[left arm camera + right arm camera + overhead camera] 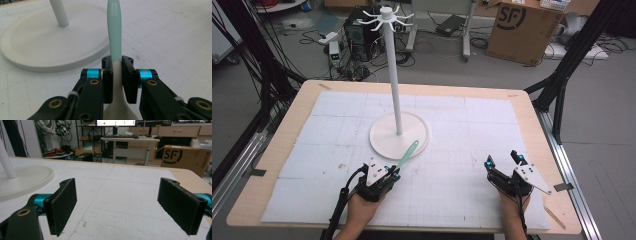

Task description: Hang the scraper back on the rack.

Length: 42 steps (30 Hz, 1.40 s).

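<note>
A mint-green and white spoon (407,154) is clamped in my left gripper (393,173), its green handle (114,30) pointing toward the white stand's round base (382,137). The jaws are shut on the spoon's neck, and its white bowl end (119,110) lies back between the gripper arms. The stand's white pole (393,75) rises to a ring of hooks (387,16). My right gripper (503,161) rests at the front right of the white mat, open with nothing between its pads (62,205).
The white grid mat (462,130) covers a wooden table (534,107). The stand base (25,180) lies left of my right gripper. Beyond the table are a cardboard box (522,30), cables and black frame legs (562,80).
</note>
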### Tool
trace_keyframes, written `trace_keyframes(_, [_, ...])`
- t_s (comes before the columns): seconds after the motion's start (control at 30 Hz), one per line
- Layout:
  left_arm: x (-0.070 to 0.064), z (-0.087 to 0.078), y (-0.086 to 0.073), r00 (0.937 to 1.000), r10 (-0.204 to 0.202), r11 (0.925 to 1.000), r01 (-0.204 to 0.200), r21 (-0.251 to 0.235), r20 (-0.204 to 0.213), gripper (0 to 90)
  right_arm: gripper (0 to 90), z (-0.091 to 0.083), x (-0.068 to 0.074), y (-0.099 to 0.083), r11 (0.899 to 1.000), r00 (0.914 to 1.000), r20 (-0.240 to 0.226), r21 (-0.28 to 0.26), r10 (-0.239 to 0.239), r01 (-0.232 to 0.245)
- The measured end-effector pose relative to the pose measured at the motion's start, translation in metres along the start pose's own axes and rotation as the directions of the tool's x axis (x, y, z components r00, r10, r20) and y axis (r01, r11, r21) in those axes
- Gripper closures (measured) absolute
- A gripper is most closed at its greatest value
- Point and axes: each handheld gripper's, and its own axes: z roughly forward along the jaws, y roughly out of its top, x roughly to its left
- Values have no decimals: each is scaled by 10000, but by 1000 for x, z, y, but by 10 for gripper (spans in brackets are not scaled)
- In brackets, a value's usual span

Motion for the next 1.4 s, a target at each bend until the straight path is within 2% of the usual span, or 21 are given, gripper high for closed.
trace_keyframes(0.3, [8,-11,1,9993,-69,9943,30,-1066,-358,804,151,0,0,0,10000,10000,-7,-7,-33,33])
trace_keyframes(0.47, [9,-14,1,9990,34,9885,-102,-1509,-451,803,152,0,0,0,10000,10000,-5,-8,-31,31])
trace_keyframes(0.53, [9,-17,0,9984,53,9825,-158,-1855,-565,803,152,0,0,0,10000,10000,-6,-18,-62,62])
trace_keyframes(0.67, [9,-20,-2,9973,202,9623,-384,-2692,-700,803,152,0,0,0,10000,10000,-19,20,-50,50])
trace_keyframes(0.83, [7,-23,-3,9962,354,9417,-599,-3312,-794,803,152,0,0,0,10000,10000,-22,15,-58,58])
trace_keyframes(0.9, [7,-26,-2,9954,367,9282,-667,-3661,-882,803,152,0,0,0,10000,10000,-21,18,-49,49])
trace_keyframes(1.0, [6,-31,-2,9947,417,9010,-780,-4267,-938,803,152,0,0,0,10000,10000,-19,17,-59,59])
trace_keyframes(1.03, [5,-32,-2,9940,420,8949,-825,-4387,-1013,804,152,0,0,0,10000,10000,-3,24,-68,68])
trace_keyframes(1.2, [0,-34,-2,9929,523,8755,-970,-4734,-1068,803,152,0,1,0,10000,10000,10,27,-69,69])
trace_keyframes(1.27, [0,-35,-2,9920,510,8655,-1017,-4905,-1157,803,151,0,1,0,10000,10000,9,24,-75,75])
trace_keyframes(1.33, [0,-36,-1,9910,286,8511,-928,-5168,-1308,803,152,0,0,0,9999,10000,-5,34,-95,95])
trace_keyframes(1.4, [1,-37,0,9921,103,8434,-758,-5320,-1250,803,152,0,1,0,10000,10000,-3,27,-74,74])
